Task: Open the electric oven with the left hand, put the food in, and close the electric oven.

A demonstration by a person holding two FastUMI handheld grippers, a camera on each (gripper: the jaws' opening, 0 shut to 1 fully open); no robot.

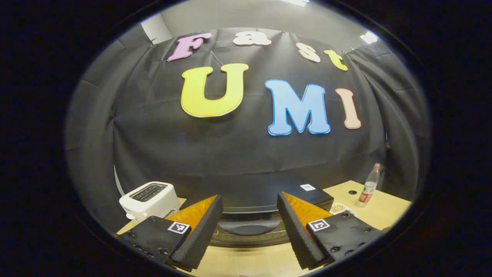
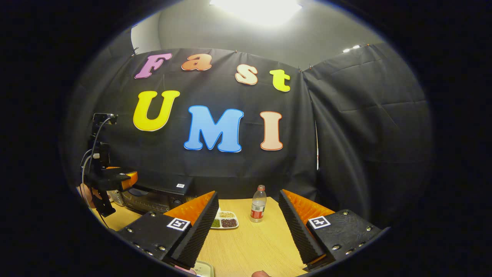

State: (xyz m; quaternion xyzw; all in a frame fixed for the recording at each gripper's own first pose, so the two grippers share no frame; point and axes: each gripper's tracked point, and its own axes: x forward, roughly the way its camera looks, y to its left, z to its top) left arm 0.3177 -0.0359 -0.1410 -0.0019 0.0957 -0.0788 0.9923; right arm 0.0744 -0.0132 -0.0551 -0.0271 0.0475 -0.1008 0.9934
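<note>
Barely started: oven door shut, left tongs spread facing its handle, right tongs spread empty over counter, food tray unloaded.

- Hiding most of the electric oven front behind the left gripper fingers in the left gripper view, so not telling if the door's fully shut.
- Blocking part of the plate beside it too; contents too small to make out.
- Cutting off a pale tray at the bottom edge of the right gripper view.
- Covering the oven's left end there with the other gripper, jaw state unclear.
- Blurring the bottle label.
</note>
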